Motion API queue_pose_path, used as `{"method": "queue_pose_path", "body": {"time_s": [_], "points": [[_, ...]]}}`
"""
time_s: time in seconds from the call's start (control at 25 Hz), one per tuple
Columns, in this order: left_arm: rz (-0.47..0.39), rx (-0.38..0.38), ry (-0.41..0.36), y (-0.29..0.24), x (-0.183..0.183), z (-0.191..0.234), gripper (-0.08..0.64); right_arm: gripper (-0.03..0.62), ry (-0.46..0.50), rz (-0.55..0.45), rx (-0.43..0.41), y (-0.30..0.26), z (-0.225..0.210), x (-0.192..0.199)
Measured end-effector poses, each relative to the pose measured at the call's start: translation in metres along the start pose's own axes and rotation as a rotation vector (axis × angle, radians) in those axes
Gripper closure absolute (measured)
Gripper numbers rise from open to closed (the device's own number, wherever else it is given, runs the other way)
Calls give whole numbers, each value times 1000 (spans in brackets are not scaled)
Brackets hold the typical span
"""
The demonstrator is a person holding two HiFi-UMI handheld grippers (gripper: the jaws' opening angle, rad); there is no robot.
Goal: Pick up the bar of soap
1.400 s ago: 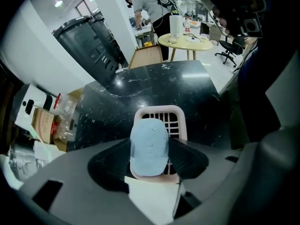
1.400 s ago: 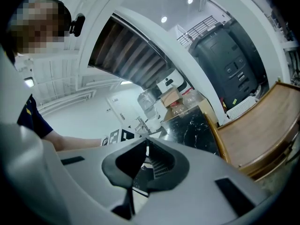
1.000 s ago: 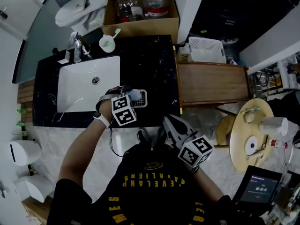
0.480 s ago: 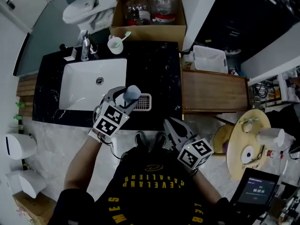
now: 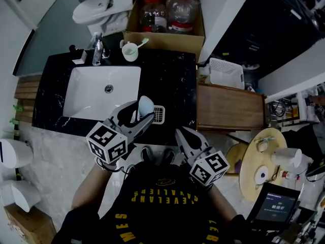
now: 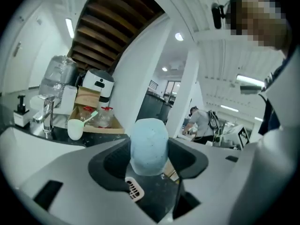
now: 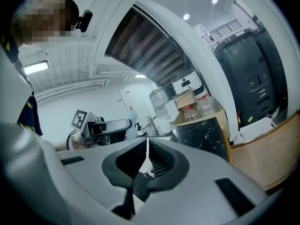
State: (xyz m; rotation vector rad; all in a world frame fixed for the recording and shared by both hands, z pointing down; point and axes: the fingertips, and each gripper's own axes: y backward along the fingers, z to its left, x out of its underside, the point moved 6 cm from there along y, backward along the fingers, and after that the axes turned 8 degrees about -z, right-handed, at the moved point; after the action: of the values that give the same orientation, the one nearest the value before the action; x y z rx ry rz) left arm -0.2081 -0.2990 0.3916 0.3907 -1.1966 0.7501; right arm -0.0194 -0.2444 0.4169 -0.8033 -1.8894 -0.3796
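A pale blue bar of soap (image 5: 144,105) (image 6: 149,146) stands on end between the jaws of my left gripper (image 5: 138,113) (image 6: 149,159), which is shut on it and holds it above the black counter's front edge. Below it on the counter lies the white slotted soap dish (image 5: 158,114) (image 6: 133,189). My right gripper (image 5: 184,137) (image 7: 147,165) is shut with nothing in it, near the person's chest and off the counter's front right. It also sees the left gripper and the soap (image 7: 132,118) far off.
A white sink (image 5: 104,93) with a faucet (image 5: 96,49) is set in the black marble counter (image 5: 175,80). A cup with a toothbrush (image 5: 130,50) stands at the back. A cardboard box of water bottles (image 5: 165,14), a wooden table (image 5: 228,108) and a white basket (image 5: 226,72) lie to the right.
My left gripper has lifted the soap off the dish and drawn back toward the person, tilting upward. The right gripper has barely moved.
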Motion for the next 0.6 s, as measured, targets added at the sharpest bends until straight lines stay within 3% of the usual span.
{"method": "queue_pose_path", "body": {"time_s": [0.12,0.28,0.6], "points": [[-70,4,101,7,-4,-9,295,566,59,-21,-12,-3,5,-14],[-133,-1,179,16,-9,-20,295,566,94,-69,-9,-6,6,-32],[-152,25,229,20,-10,-41,294,566,121,-104,-9,-11,6,-46]]}}
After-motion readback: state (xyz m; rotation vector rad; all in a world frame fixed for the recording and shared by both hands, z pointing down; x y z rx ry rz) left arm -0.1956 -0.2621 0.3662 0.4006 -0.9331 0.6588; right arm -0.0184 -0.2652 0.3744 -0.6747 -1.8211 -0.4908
